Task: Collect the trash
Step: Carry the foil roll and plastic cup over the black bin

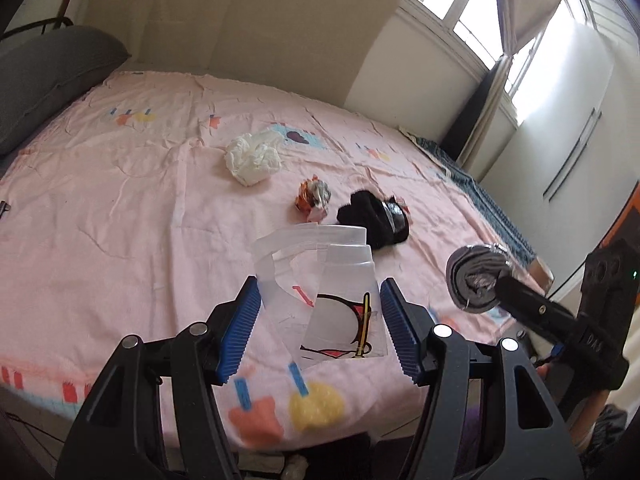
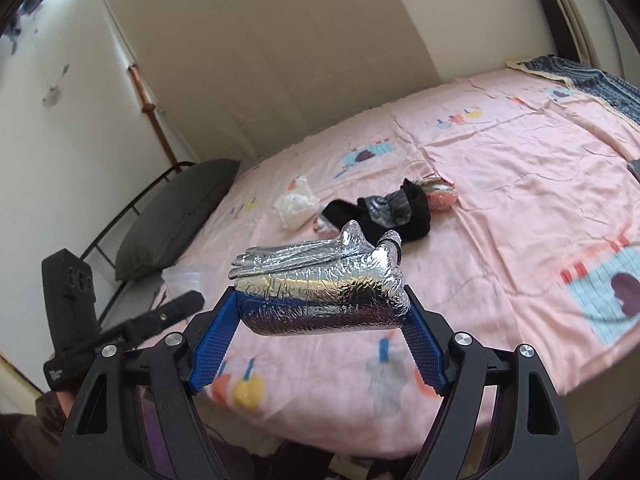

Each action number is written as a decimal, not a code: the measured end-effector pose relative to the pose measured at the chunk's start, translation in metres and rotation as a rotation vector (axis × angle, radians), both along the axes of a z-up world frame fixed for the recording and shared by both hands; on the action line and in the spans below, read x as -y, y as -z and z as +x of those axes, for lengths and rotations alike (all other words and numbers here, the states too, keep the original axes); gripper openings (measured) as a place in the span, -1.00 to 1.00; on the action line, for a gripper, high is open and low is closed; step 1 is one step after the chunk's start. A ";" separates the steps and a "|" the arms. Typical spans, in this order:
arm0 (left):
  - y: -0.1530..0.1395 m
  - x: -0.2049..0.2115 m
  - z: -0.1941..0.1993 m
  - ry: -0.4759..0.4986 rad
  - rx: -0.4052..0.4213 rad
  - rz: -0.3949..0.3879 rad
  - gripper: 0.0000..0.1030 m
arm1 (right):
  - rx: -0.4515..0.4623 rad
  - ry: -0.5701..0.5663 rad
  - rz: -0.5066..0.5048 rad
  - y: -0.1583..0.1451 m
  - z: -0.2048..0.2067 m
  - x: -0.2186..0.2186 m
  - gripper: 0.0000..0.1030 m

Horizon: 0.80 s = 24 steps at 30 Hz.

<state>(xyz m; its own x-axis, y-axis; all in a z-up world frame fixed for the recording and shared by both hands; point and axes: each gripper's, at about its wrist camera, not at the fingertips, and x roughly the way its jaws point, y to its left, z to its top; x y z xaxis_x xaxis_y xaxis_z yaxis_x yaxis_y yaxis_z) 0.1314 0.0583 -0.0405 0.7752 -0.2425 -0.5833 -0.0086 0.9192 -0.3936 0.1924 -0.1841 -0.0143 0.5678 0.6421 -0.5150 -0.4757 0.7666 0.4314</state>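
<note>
My left gripper [image 1: 318,304] is shut on a clear plastic cup [image 1: 320,292] with a printed picture, held above the near edge of the pink bed [image 1: 120,200]. My right gripper [image 2: 320,308] is shut on a silver foil wrapper [image 2: 320,280], also above the near bed edge; the wrapper shows end-on in the left wrist view [image 1: 476,280]. On the bed lie a crumpled white tissue [image 1: 252,156], a small orange and silver wrapper [image 1: 314,196], and a black sock with foil in it [image 1: 376,216]. A pink crumpled piece [image 2: 440,196] lies behind the sock [image 2: 400,212].
A dark grey pillow [image 1: 44,80] lies at the head of the bed, also in the right wrist view [image 2: 176,220]. A blue patterned cloth [image 2: 592,80] covers the far bed edge. Walls and a window [image 1: 480,12] surround the bed.
</note>
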 end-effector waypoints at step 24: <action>0.035 0.052 -0.088 0.095 -0.211 0.129 0.20 | -0.066 -0.030 -0.010 0.007 -0.082 0.018 0.43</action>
<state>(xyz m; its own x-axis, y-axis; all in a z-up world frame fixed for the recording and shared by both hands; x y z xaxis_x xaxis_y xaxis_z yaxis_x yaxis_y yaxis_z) 0.0432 0.0061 -0.0756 0.6103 -0.2215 -0.7606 0.0111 0.9624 -0.2714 0.1101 -0.2025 -0.0215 0.5133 0.6527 -0.5573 -0.4691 0.7571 0.4547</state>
